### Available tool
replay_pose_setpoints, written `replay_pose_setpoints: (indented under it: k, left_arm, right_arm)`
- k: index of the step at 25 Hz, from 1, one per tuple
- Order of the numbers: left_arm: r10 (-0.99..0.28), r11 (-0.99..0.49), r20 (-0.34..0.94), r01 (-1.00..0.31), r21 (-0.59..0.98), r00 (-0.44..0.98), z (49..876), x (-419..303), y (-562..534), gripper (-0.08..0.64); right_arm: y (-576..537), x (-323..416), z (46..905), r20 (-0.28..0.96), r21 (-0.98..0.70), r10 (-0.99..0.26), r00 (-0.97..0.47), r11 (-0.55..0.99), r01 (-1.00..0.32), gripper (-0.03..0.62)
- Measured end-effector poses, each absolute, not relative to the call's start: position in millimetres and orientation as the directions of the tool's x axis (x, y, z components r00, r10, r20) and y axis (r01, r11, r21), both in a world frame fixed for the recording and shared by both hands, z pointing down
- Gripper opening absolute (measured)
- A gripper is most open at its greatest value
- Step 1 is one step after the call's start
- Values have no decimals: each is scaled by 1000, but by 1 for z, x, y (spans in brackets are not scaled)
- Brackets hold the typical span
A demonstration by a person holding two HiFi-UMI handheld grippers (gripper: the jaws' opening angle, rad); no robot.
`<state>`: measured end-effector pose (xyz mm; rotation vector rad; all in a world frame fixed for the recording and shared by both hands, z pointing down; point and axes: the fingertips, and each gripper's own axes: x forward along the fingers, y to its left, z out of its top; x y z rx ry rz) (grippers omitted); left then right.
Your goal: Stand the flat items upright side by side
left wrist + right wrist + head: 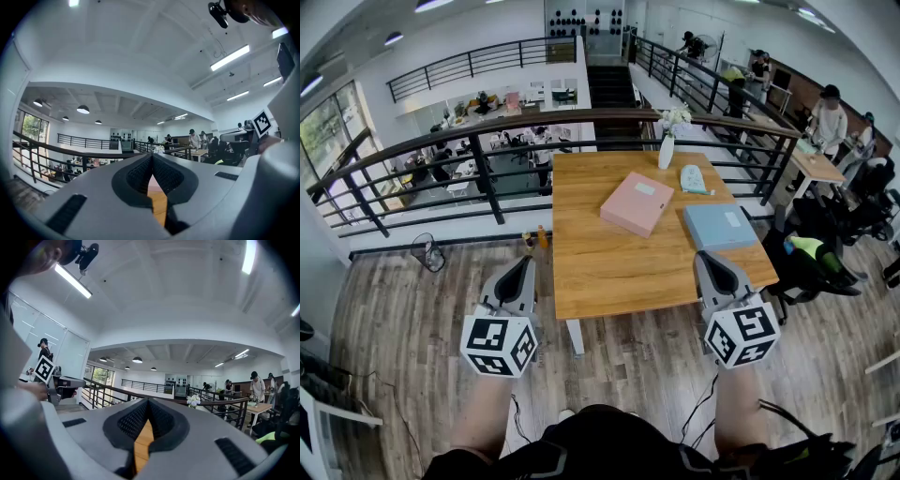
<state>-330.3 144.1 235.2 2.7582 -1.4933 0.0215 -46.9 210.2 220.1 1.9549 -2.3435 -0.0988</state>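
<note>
- Your left gripper [523, 264] is clenched with nothing between its jaws; through the slit only the wooden tabletop [609, 267] shows.
- Your right gripper [713, 259] is clenched and empty too. Both hover at the tabletop's near edge, well short of the white vase of white flowers [667, 150] at the far edge, so I judge that the work has not begun.
- The pink flat rectangular box [637, 202] lies flat and askew, nearer you than the vase and a little to its left.
- The blue-grey flat rectangular box [719, 226] lies flat nearer you and to the vase's right, close beside the pink one.
- A pale teal flat item [693, 178] lies just right of the vase.
- Each box carries a pale label patch, but its writing is too small to read.
</note>
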Motion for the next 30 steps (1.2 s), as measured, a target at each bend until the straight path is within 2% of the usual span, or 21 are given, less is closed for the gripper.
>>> replay_pose_setpoints:
  k: [19, 30]
  left_arm:
    - [-844, -536, 25, -844, 18, 536, 241, -317, 152, 29]
    - [-836, -548, 34, -836, -31, 547, 235, -269, 157, 29]
  right_arm:
    - [217, -36, 225, 32, 101, -981, -192, 194, -976, 17]
    - [240, -8, 219, 0, 158, -984, -176, 173, -972, 17]
